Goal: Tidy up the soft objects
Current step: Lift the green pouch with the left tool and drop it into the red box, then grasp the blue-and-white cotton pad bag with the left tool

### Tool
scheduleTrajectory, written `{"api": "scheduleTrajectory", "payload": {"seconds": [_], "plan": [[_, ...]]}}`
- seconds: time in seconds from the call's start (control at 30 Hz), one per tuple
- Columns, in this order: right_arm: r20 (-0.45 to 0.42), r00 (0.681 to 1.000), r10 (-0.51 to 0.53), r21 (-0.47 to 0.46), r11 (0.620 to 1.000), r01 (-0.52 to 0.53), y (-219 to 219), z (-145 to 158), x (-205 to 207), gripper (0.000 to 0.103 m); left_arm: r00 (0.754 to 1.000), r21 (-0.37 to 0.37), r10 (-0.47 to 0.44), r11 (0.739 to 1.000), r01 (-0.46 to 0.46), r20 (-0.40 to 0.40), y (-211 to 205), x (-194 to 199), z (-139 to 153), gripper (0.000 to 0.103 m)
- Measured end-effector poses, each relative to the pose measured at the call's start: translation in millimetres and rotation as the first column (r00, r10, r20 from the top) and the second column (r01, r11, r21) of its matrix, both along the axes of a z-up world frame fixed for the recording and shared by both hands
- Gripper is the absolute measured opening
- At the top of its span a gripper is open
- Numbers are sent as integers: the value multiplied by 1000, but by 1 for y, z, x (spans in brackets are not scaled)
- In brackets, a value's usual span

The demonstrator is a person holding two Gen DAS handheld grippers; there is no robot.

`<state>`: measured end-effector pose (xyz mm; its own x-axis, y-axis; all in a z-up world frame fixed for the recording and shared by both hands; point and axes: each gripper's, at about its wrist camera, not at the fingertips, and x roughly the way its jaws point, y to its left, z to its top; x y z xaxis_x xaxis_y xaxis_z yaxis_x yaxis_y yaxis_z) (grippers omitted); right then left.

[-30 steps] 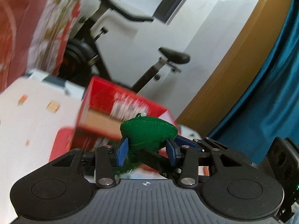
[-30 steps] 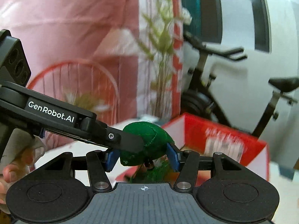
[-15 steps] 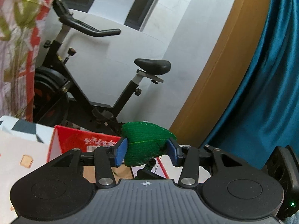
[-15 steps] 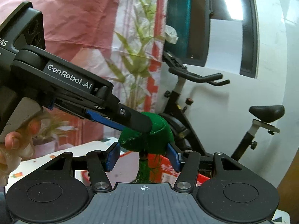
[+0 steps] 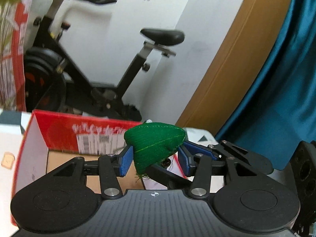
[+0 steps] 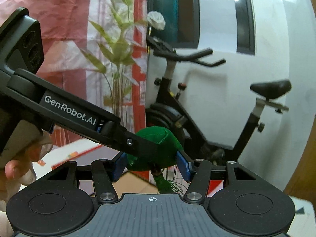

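A green stuffed pouch [image 5: 156, 144] with a green tassel [image 6: 165, 184] hangs in the air between both grippers. In the left wrist view my left gripper [image 5: 155, 159] has its blue pads against the pouch's two sides. My right gripper's fingers [image 5: 203, 151] come in from the right and cross under the pouch. In the right wrist view my right gripper [image 6: 151, 165] is shut on the same pouch [image 6: 165, 138], and a left finger [image 6: 138, 146] lies across its left half. An open red cardboard box [image 5: 59, 134] sits just below and ahead of the pouch.
An exercise bike [image 5: 118, 75] stands behind the box against a white wall. A teal curtain [image 5: 276, 79] and a wooden frame [image 5: 227, 69] are at the right. A hand [image 6: 19, 167] holds the left gripper. A red and white cloth with a bamboo print [image 6: 110, 59] hangs at the left.
Both grippers swung sideways together with the pouch between them. The red box now lies open right under the pouch, and the bike fills more of both views. The left jaws stand slightly wider.
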<state>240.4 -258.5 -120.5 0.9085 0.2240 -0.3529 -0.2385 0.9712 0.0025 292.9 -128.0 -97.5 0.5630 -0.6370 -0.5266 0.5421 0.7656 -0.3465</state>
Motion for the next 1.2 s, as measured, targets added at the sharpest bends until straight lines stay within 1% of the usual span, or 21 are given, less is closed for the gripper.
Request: {"api": "scheduleTrajectory", "payload": {"seconds": [0.2,0.33,0.43,0.5,0.57,0.7,0.77,0.8,0.9,1.07,1.2], "plan": [[-104,995,-10,19,1000,12,2,-36,5,53,995,24,21,1000,-18,-103,2,13,-36,51],[-175,984,-44,34,998,51,3,-52,12,53,987,46,37,999,-30,-154,-2,20,-57,51],[-196,978,-72,36,996,81,3,-59,12,53,982,44,42,998,-34,-185,-6,24,-68,51],[-189,977,-94,33,994,102,0,-60,9,54,979,31,43,999,-38,-201,-6,23,-72,51],[-197,974,-116,41,991,126,-5,-64,6,57,978,19,25,1000,-22,-208,-9,21,-75,51],[-203,967,-152,33,986,162,-11,-66,-2,57,983,38,20,999,-13,-185,-14,13,-75,54],[-190,969,-160,43,984,171,-15,-63,-10,59,987,39,8,999,-2,-159,-9,8,-72,61],[-184,969,-163,51,983,175,-16,-63,-15,59,990,40,1,999,5,-139,-7,4,-71,62],[-152,972,-178,54,981,188,-14,-58,-31,60,997,49,11,999,-7,-74,4,-11,-65,62],[-110,976,-189,90,976,199,-6,-52,-63,63,998,67,58,996,-56,-24,29,-34,-59,62],[-107,975,-195,104,973,206,6,-55,-86,63,996,98,93,991,-94,11,47,-58,-56,62]]}}
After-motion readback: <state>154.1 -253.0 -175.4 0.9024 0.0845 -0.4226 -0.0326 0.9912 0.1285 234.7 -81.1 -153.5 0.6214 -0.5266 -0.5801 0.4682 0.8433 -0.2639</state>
